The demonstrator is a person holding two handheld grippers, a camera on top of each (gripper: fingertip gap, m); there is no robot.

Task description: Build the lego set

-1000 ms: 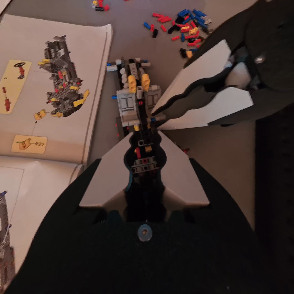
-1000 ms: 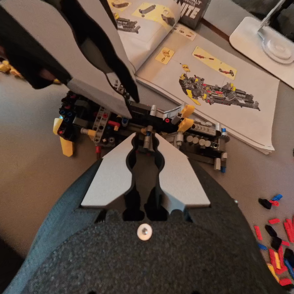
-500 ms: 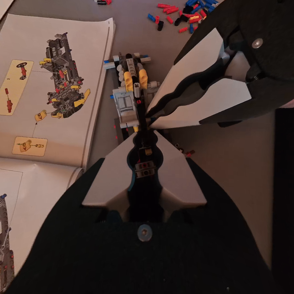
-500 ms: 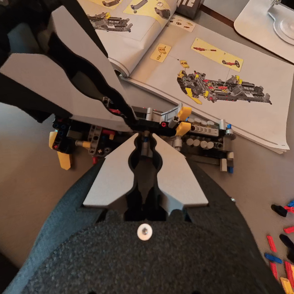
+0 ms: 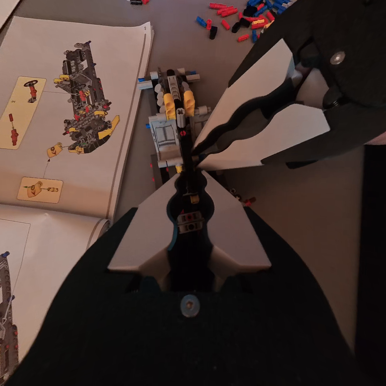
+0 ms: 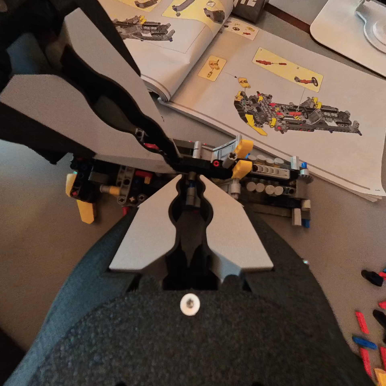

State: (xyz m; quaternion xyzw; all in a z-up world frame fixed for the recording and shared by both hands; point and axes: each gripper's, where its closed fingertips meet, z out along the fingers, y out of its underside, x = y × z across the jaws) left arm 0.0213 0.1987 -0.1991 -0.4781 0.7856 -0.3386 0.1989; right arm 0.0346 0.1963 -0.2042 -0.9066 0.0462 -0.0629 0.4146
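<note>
Your left gripper (image 5: 190,173) is clenched on the black spine of the model (image 5: 175,117), which lies on the table (image 5: 292,219) just beside the open manual (image 5: 83,117). Your right gripper (image 6: 190,177) comes in from the side, its jaws closed around a small grey pin (image 6: 191,196) whose far end meets that same black beam. The step looks like seating this pin, so keep the left grip firm as a brace, line the pin square to its hole, and push straight along its axis without twisting; a skewed push could flex the beam or pop nearby parts. Check the manual's drawing for the right hole before pressing home. The hole itself is hidden behind the fingertips in both views, so you cannot tell whether the pin is already in. The model's near end is covered by the left gripper's body, the light is dim, and the loose pieces (image 5: 240,18) at the frame edge are cut off.
</note>
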